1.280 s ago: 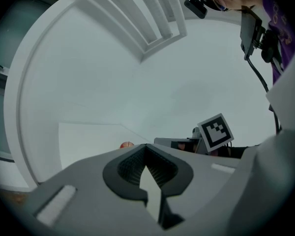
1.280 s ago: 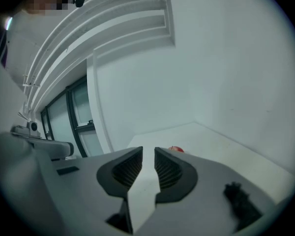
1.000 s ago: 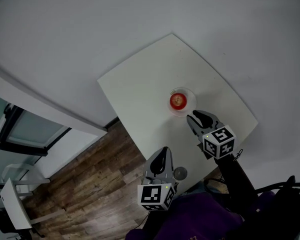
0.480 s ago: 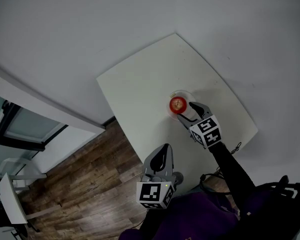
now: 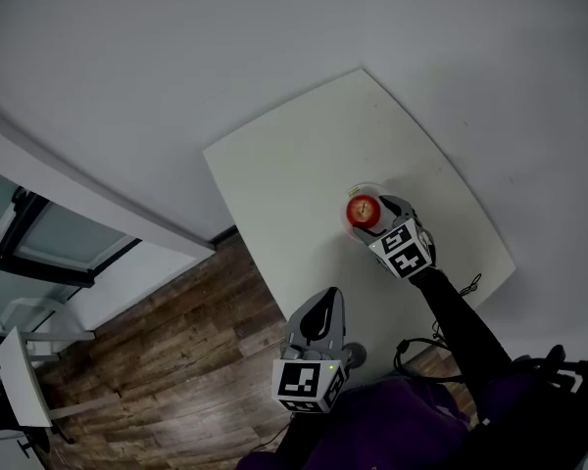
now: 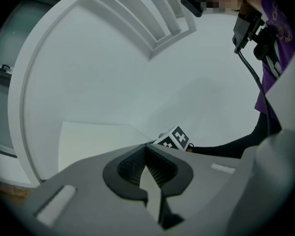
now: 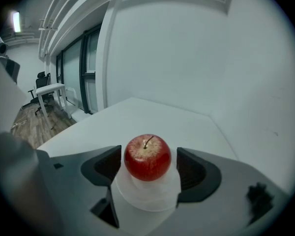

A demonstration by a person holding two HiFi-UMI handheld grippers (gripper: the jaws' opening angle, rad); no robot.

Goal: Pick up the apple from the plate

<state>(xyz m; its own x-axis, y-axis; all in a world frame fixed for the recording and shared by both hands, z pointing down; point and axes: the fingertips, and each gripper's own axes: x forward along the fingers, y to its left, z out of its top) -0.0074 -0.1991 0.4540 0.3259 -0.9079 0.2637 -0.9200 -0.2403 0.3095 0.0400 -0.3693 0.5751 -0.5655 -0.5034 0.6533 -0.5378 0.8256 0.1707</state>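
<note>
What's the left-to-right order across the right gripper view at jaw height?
One pad → apple → other pad. The plate sits under the apple, so it's left out. The right gripper's jaws have just been opening; the apple stands between them, untouched.

No words, numbers or brand names can be read anywhere. The left gripper's cube (image 5: 304, 385), lower middle, and the right gripper's cube (image 5: 404, 250), right of centre, bear only black-and-white square patterns.

A white table (image 5: 294, 169) stands on a wooden floor (image 5: 181, 360).
</note>
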